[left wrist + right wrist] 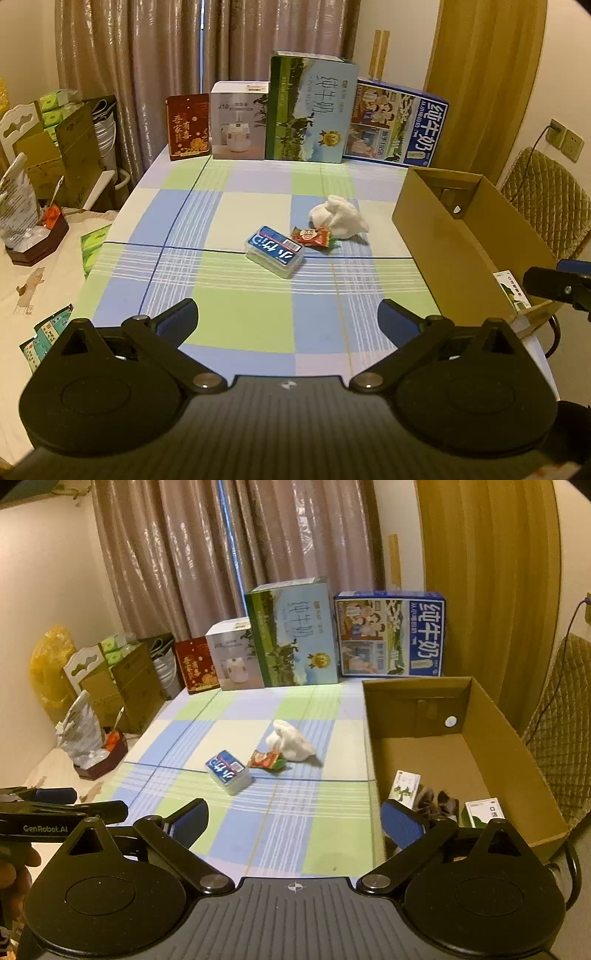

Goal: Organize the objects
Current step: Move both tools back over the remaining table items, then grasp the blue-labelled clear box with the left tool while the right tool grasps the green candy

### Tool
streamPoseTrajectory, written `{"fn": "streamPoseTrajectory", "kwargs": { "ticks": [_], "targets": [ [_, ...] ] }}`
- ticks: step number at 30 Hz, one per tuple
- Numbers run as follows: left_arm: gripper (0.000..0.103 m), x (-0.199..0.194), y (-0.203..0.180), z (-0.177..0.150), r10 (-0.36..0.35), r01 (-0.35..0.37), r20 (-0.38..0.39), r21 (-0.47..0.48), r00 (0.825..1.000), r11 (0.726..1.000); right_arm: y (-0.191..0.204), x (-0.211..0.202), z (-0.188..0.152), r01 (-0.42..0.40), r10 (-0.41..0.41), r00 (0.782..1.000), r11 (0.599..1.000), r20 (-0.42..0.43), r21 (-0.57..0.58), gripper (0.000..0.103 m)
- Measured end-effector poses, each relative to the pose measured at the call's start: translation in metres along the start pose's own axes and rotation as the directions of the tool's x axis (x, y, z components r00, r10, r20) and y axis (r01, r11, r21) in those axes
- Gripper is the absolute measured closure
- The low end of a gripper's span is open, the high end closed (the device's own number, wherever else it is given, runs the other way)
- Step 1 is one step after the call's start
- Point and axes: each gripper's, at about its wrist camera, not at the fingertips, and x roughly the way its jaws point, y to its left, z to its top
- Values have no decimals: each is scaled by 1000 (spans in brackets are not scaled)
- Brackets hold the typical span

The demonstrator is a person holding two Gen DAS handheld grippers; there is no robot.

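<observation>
Three loose items lie mid-table on the checked cloth: a clear plastic box with a blue label [274,251] [228,771], a red snack packet [311,236] [265,759] and a crumpled white cloth [339,216] [290,741]. A brown cardboard box [469,225] [373,716] stands open at the table's right. It holds two small white-and-green cartons [405,789] [484,812] and a dark crumpled item [436,801]. My left gripper [287,321] is open near the front edge, empty. My right gripper [293,821] is open and empty, its right finger over the box's near corner.
Four packages stand in a row at the table's far edge: a red one [188,126], a white one [239,120], a tall green milk carton [312,109] and a blue milk carton [397,127]. Cardboard boxes [62,155] and clutter crowd the left side. A padded chair [550,206] is right.
</observation>
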Motion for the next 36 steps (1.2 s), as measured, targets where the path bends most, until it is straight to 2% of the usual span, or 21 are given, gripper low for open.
{"fn": "streamPoseTrajectory", "kwargs": {
  "ticks": [18,27,32,36],
  "targets": [
    [1,19,21,-7,1,-1,-29,-19,1000,1000,20,28,-4,-23,23,1000,999,-13,-37,5],
    [1,51,39,-5,2,-1,-22,14,1000,1000,28,64,-3,-45,44,999,998,-18,-50,5],
    [1,81,49,-1,-21,23,-39,46,999,999,28,96,0,-46,44,999,997,-28,-60,11],
    [1,111,54,3,-49,53,-59,74,997,996,25,127,2,-53,49,997,996,-51,-66,21]
  ]
}}
